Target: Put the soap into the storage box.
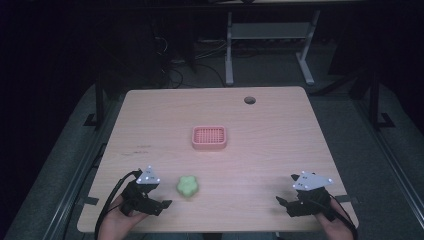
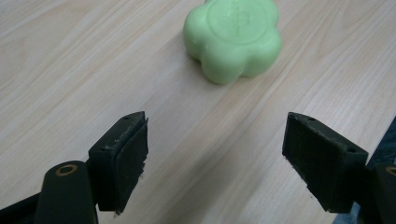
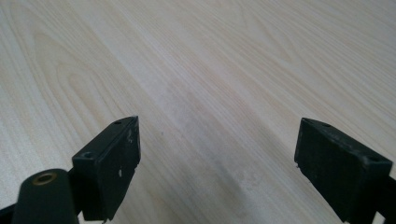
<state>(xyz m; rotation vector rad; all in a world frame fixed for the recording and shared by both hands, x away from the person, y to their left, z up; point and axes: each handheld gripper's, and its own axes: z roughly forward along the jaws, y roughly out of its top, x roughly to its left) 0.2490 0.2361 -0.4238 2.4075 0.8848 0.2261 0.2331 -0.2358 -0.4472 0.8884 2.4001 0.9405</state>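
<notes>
A green flower-shaped soap [image 1: 187, 185] lies on the wooden table [image 1: 270, 130] near its front edge. My left gripper [image 1: 162, 205] sits just left of it, open, with nothing between its jaws; in the left gripper view the soap [image 2: 233, 39] lies a short way ahead of the gripper [image 2: 217, 161], apart from it. A pink slotted soap dish [image 1: 209, 138] sits at the table's middle. My right gripper [image 1: 283, 204] rests near the front right corner, open and empty, over bare wood [image 3: 219, 172].
A round cable hole [image 1: 249, 100] is in the table's far right area. Beyond the table are the legs of a white desk frame [image 1: 229, 50] and dark floor with cables. A person's hands hold both grippers at the front edge.
</notes>
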